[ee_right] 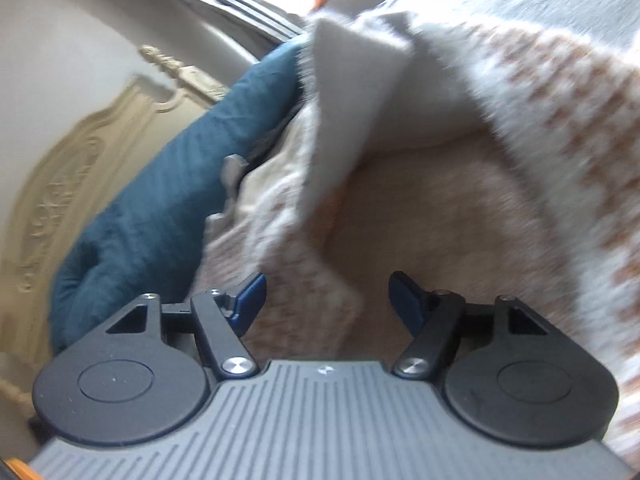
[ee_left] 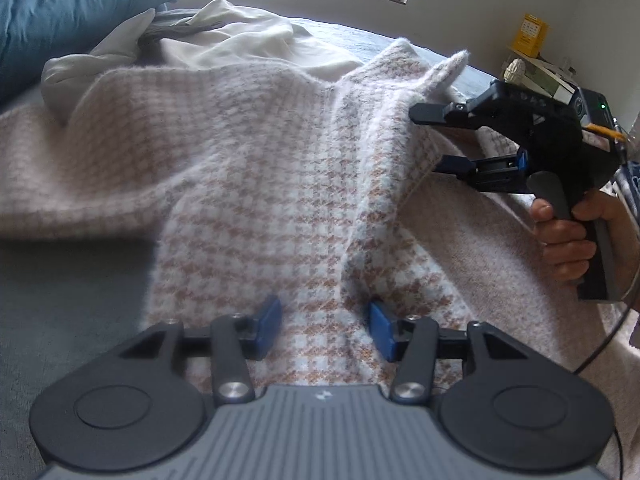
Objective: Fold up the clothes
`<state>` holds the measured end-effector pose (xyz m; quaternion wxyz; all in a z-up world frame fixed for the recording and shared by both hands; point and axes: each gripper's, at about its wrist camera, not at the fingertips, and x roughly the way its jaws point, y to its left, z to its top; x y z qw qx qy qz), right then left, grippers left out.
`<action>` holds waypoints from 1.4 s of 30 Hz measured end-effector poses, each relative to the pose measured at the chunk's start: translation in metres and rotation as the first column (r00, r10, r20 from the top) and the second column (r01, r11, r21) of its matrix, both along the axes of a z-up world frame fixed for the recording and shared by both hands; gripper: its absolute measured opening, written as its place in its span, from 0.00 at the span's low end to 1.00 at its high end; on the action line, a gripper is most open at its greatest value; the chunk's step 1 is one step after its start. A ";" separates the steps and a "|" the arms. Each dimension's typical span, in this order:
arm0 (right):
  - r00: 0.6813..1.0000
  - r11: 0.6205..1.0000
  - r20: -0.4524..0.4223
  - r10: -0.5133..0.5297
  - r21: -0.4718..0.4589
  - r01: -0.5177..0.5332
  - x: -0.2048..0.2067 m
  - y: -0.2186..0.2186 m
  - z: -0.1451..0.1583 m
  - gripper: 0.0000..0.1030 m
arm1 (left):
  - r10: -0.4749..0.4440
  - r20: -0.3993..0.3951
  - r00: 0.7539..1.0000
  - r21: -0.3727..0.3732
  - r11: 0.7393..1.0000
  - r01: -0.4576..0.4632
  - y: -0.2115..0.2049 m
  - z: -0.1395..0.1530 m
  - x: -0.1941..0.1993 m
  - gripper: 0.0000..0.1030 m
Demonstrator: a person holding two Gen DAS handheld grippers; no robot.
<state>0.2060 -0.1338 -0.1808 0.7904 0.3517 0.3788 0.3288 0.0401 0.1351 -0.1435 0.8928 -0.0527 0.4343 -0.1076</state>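
Observation:
A fuzzy pink-and-white houndstooth sweater [ee_left: 256, 168] lies spread over the bed, with a raised fold running down its right side. My left gripper [ee_left: 324, 324] hovers low over its near hem; the blue pads stand apart and the knit lies flat between them, unpinched. My right gripper [ee_left: 424, 138], held by a hand [ee_left: 564, 240], is at the sweater's lifted right edge with its fingers spread, and the edge hangs loose between them. In the right wrist view the right gripper [ee_right: 328, 300] is open, with the sweater [ee_right: 540, 128] draped close in front and its plain inside showing.
A blue pillow [ee_left: 60, 20] lies at the far left, also the blue pillow [ee_right: 160, 200] beside a carved cream headboard [ee_right: 80, 160]. A cream cloth [ee_left: 240, 40] is bunched behind the sweater. Grey bedding [ee_left: 60, 312] shows at the near left. A yellow box [ee_left: 530, 36] stands on a cluttered shelf at the right.

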 end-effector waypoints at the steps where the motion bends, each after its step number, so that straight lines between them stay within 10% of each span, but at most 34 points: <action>1: 1.000 1.000 0.005 0.013 0.004 -0.013 0.000 0.003 0.000 0.64 | -0.003 0.004 1.000 0.005 1.000 0.003 -0.001 -0.001 0.000 0.51; 3: 0.999 1.000 0.014 0.030 -0.001 -0.030 -0.002 0.007 0.002 0.52 | -0.016 0.018 1.000 0.028 0.999 0.016 -0.005 -0.002 -0.001 0.52; 5: 0.999 0.999 0.021 0.039 -0.021 -0.038 -0.005 0.008 0.008 0.15 | -0.031 0.032 0.999 0.052 0.998 0.029 -0.009 -0.003 -0.001 0.53; 9: 0.990 0.997 0.125 0.063 -0.055 -0.056 -0.020 0.000 0.047 0.07 | -0.063 0.055 0.997 0.106 0.993 0.056 -0.018 -0.004 -0.003 0.55; 16: 0.992 0.959 0.120 -0.040 -0.273 0.072 -0.024 -0.017 0.073 0.06 | -0.138 0.108 0.984 0.228 0.967 0.111 -0.040 -0.003 -0.010 0.59; 21: 0.981 0.985 0.083 -0.173 0.003 0.174 -0.042 -0.045 0.047 0.22 | -0.158 0.139 0.978 0.274 0.955 0.116 -0.047 0.005 -0.011 0.58; 23: 0.986 0.986 0.025 -0.167 0.031 0.166 -0.047 -0.047 0.035 0.45 | -0.157 0.131 0.979 0.276 0.954 0.116 -0.046 0.004 -0.009 0.58; 27: 0.993 0.997 -0.088 -0.080 0.002 0.081 -0.062 -0.032 0.004 0.45 | -0.147 0.114 0.983 0.257 0.960 0.114 -0.044 0.000 -0.008 0.58; 32: 0.996 0.999 -0.086 0.023 -0.041 -0.026 -0.084 0.001 -0.005 0.44 | -0.149 0.119 0.982 0.260 0.959 0.114 -0.044 -0.005 -0.008 0.59; 39: 0.984 0.994 -0.142 0.103 -0.022 -0.107 -0.103 0.007 0.004 0.05 | -0.166 0.130 0.977 0.212 0.968 0.137 -0.040 0.000 -0.011 0.59; 42: 0.991 0.992 -0.071 0.111 -0.045 -0.115 -0.105 -0.002 0.025 0.04 | -0.209 0.174 0.962 0.105 0.976 0.193 -0.031 0.011 -0.020 0.59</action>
